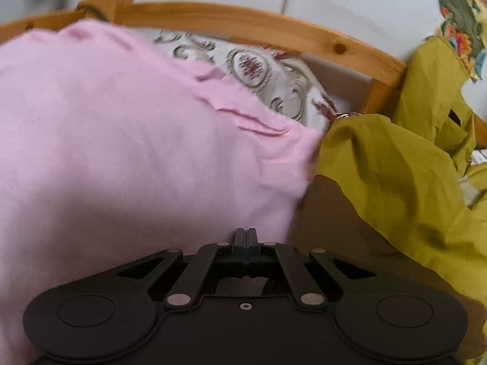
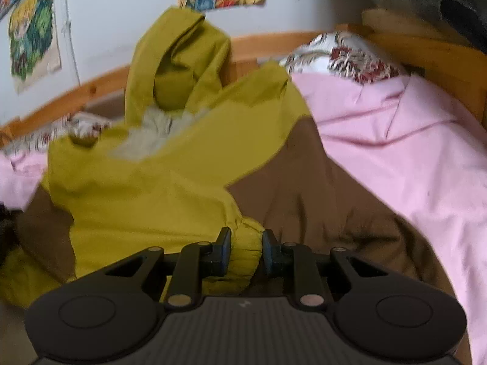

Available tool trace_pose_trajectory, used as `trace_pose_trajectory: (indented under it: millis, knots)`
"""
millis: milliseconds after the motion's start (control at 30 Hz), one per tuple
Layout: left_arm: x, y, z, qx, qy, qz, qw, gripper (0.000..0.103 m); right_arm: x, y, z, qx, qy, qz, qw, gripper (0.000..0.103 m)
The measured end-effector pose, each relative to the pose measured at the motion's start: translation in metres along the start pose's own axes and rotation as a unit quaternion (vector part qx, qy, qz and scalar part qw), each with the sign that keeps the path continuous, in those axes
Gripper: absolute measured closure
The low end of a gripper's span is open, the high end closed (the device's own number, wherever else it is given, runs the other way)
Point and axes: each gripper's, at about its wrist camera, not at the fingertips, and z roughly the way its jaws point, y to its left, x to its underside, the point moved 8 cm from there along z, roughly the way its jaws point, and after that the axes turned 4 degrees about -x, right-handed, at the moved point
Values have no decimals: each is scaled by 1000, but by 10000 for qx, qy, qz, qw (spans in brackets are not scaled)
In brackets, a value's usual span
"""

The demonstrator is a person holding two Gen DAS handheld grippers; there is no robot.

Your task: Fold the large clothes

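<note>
A mustard-yellow hooded jacket (image 2: 146,188) with a pale fleece lining (image 2: 152,133) lies crumpled on a brown sheet (image 2: 304,188); its hood leans on the bed rail. My right gripper (image 2: 246,243) has its jaws partly apart around a gathered cuff (image 2: 245,252) of the jacket. My left gripper (image 1: 246,234) is shut with nothing visible between its jaws, over a pink cloth (image 1: 121,127). The jacket also shows in the left wrist view (image 1: 395,176) at the right.
A wooden bed frame (image 1: 243,21) runs along the white wall. A patterned pillow (image 1: 274,76) lies beyond the pink cloth. Pink cloth (image 2: 411,152) covers the right side of the bed. Colourful pictures (image 2: 33,33) hang on the wall.
</note>
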Motion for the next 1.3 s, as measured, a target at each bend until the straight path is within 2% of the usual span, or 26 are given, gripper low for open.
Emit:
trace_pose_trajectory:
  millis: [33,67,100,133,200,267,333,367,467,533,633,733,833,867,900,933,967,1000,1067,1133,1300]
  knots:
    - [-1,1,-5,90,-55,-88,9999,101,2,-1,-2,-44,13,23,10000,76]
    - [-3,0,-14,158,-207,-74,9996,91,2,-2,-5,-65,-22,37,10000,75]
    - [-6,-4,-21,183,-356,30,9992,84,0,-3,-8,-6,-73,-15,10000,65]
    - [-8,-11,-27,186,-519,193,9983,82,-2,-4,-12,73,-163,-85,9998,55]
    - [-14,-31,-35,302,-818,645,9941,77,-10,-1,-20,180,-388,-245,9988,52]
    - [-19,-59,-39,622,-980,969,9885,73,-18,7,-24,145,-550,-469,9973,50]
    - [-20,-90,-33,918,-908,1215,9842,73,-23,16,-23,55,-618,-642,9960,46]
    - [-20,-105,-28,951,-853,1325,9829,73,-25,21,-21,-44,-627,-704,9955,46]
    - [-25,-141,2,859,-694,1455,9832,74,-27,31,-15,-216,-567,-740,9954,46]
    - [-28,-155,27,611,-595,1445,9858,76,-26,33,-11,-250,-523,-773,9953,45]
    - [-27,-158,62,308,-330,1247,9912,76,-21,35,-4,-224,-358,-892,9951,45]
    - [-23,-158,68,279,-371,1158,9922,76,-14,33,3,-157,-193,-1027,9944,41]
    - [-22,-160,54,412,-472,1294,9896,63,-13,29,3,-181,-129,-1087,9938,34]
    - [-23,-160,47,503,-500,1293,9891,53,-16,27,3,-214,-144,-1099,9936,31]
    - [-24,-161,38,611,-542,1299,9882,39,-20,26,2,-241,-175,-1095,9935,23]
    - [-24,-163,29,711,-597,1321,9869,31,-26,25,1,-278,-224,-1084,9935,15]
    - [-24,-166,20,824,-671,1356,9850,18,-35,24,1,-329,-294,-1080,9932,13]
    - [-25,-169,14,895,-716,1384,9837,15,-44,22,3,-356,-345,-1085,9929,10]
    - [-23,-175,3,1030,-731,1461,9812,12,-69,20,11,-438,-399,-1113,9920,7]
    - [-21,-180,-2,1068,-685,1511,9803,4,-96,18,23,-480,-446,-1049,9923,6]
    - [-12,-187,-6,1168,-500,1314,9832,3,-178,27,59,-656,-854,-1170,9873,6]
